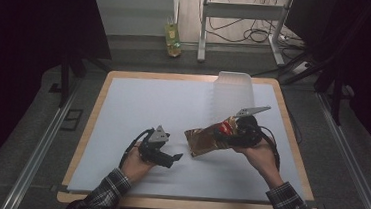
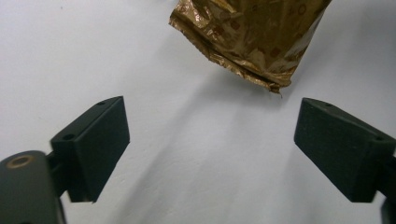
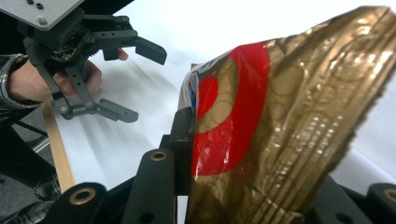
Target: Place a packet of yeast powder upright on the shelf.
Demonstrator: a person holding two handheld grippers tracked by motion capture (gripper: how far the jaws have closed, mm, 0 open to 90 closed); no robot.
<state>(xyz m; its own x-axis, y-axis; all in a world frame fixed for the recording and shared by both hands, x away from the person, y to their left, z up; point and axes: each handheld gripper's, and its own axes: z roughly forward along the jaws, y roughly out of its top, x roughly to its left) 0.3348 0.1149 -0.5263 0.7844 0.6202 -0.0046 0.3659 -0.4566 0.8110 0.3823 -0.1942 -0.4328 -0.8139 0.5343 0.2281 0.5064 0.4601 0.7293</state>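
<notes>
Gold foil bag (image 1: 205,142) clamped in right gripper (image 1: 227,130), off table; left gripper (image 1: 175,158) released, just beside bag

Plaid flannel sleeves (image 1: 293,208), dark check with pale lines, on both forearms. Left gripper (image 1: 174,158): black body, black cable looping off it, grey three-cornered plate on top with small screws. Jaws are black rectangular pads with small holes; brass-ringed pivot holes on the linkage. Right gripper (image 3: 187,135): same black build, grey plate, black cable.
</notes>
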